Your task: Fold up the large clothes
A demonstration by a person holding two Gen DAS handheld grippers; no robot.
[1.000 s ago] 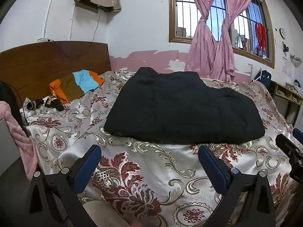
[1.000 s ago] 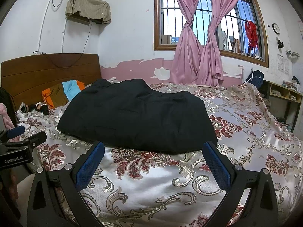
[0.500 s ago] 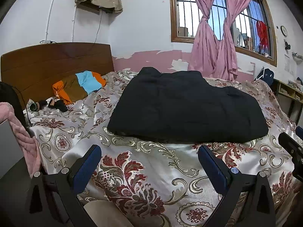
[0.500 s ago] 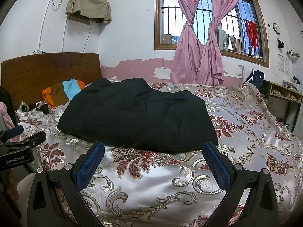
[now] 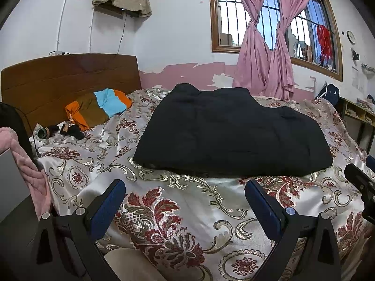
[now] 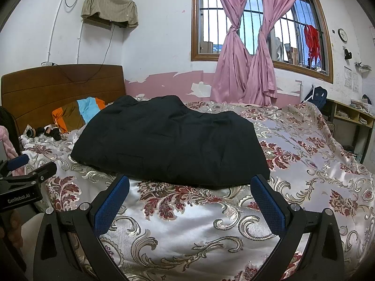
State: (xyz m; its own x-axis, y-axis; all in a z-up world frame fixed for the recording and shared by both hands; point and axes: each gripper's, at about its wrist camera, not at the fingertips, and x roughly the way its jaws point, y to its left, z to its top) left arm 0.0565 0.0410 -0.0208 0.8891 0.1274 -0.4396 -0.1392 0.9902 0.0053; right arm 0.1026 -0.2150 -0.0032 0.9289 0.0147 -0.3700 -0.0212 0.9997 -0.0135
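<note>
Change vs earlier frame: views shifted slightly, garment unmoved | bedspread (image 5: 187, 210): beneath both tongs | black garment (image 5: 229, 131): folded, ahead of both tongs, untouched | left gripper (image 5: 185, 201): jaws wide, empty | right gripper (image 6: 189, 196): jaws wide, empty | containers: none identifiable

The left gripper (image 5: 184, 193) is level, its blue-padded fingers (image 5: 106, 207) spread wide with nothing between them. The right gripper (image 6: 189, 188) is spread equally wide and bare, beside it at 3 o'clock; each sees the other at its frame edge.
</note>
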